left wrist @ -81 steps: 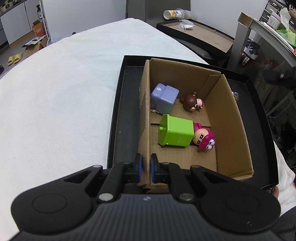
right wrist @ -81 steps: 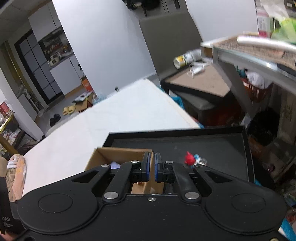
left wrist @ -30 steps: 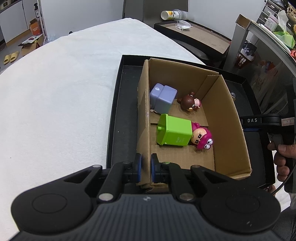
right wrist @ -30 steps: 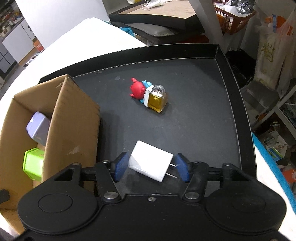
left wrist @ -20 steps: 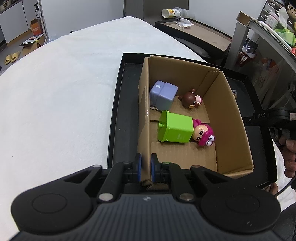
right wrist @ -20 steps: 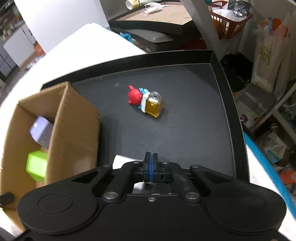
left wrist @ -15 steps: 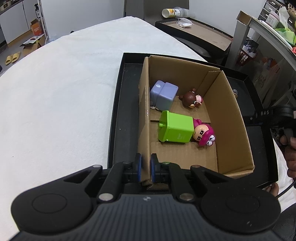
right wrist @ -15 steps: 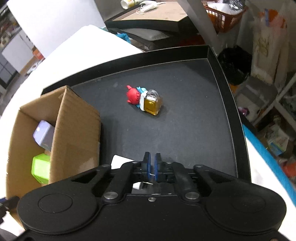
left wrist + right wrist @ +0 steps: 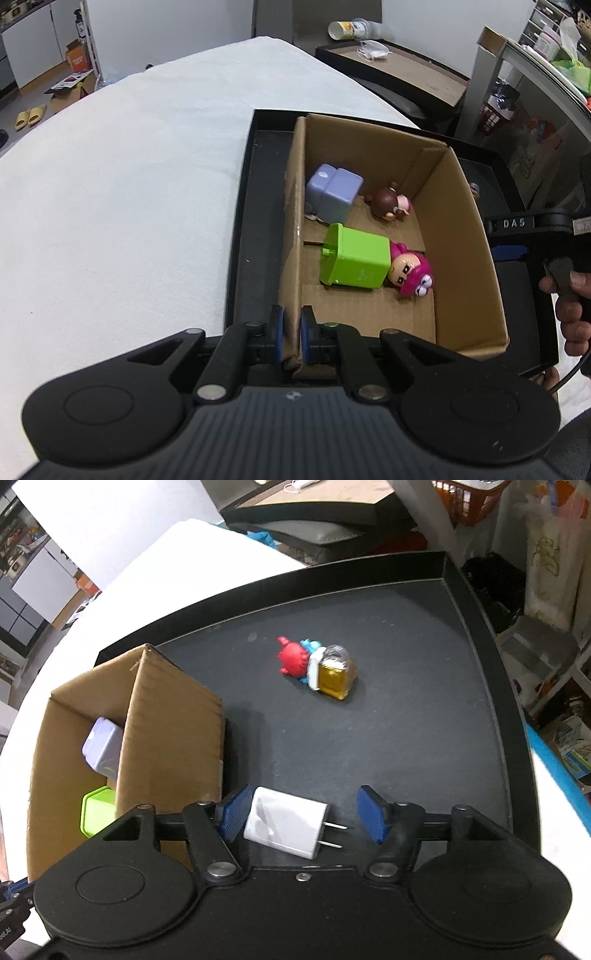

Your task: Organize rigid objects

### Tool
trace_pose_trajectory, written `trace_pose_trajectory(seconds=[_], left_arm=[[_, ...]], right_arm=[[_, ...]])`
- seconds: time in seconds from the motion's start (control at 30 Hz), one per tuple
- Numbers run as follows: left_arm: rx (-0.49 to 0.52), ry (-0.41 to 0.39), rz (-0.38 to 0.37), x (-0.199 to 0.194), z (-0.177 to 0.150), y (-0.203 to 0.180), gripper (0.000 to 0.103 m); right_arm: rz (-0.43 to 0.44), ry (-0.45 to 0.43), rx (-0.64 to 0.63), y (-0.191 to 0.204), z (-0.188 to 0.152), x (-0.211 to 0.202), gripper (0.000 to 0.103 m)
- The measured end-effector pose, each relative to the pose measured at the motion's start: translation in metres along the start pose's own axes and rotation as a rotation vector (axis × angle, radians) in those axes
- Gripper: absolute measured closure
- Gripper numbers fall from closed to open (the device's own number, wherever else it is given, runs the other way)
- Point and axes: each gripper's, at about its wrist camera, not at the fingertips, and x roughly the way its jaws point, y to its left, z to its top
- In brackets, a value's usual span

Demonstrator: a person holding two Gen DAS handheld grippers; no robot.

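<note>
- Charger (image 9: 285,822), white, lay on its side on the black tray (image 9: 476,613), near the tray's front edge, just beside the cardboard box (image 9: 173,734).
- My right gripper (image 9: 303,814) had just been opening; the charger sat between its jaws, left pad (image 9: 233,810) against the body, right pad clear of the prongs. Nothing clamped.
- My left gripper (image 9: 291,334) was clenched on the box's near wall, pinning it.
- Judged the charger light, stiff, smooth-shelled and likely slippery; I'd take hold across the flat body sides, never the thin prongs.
- Box already held the green block (image 9: 354,260), the lavender block (image 9: 334,195) and two figures.
- Red figure with amber bottle (image 9: 334,674) lay mid-tray, well apart.
</note>
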Motion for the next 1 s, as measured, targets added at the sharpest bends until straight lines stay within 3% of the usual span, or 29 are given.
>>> trace_pose_trajectory(seconds=[0.3, 0.53, 0.77, 1.0], left_arm=[[-0.006, -0.004, -0.002, -0.001, 0.001, 0.005, 0.094], [-0.006, -0.004, -0.003, 0.0, 0.001, 0.005, 0.094], [-0.005, -0.003, 0.001, -0.001, 0.001, 0.004, 0.094], [0.003, -0.001, 0.011, -0.001, 0.001, 0.001, 0.094]], right_arm=[[-0.114, 0.037, -0.128, 0.023, -0.006, 0.015, 0.039], [-0.215, 0.045, -0.162, 0.018, -0.015, 0.018, 0.04], [-0.189, 0.02, -0.181, 0.016, -0.016, 0.011, 0.043], [-0.155, -0.096, -0.17, 0.019, -0.008, -0.024, 0.043]])
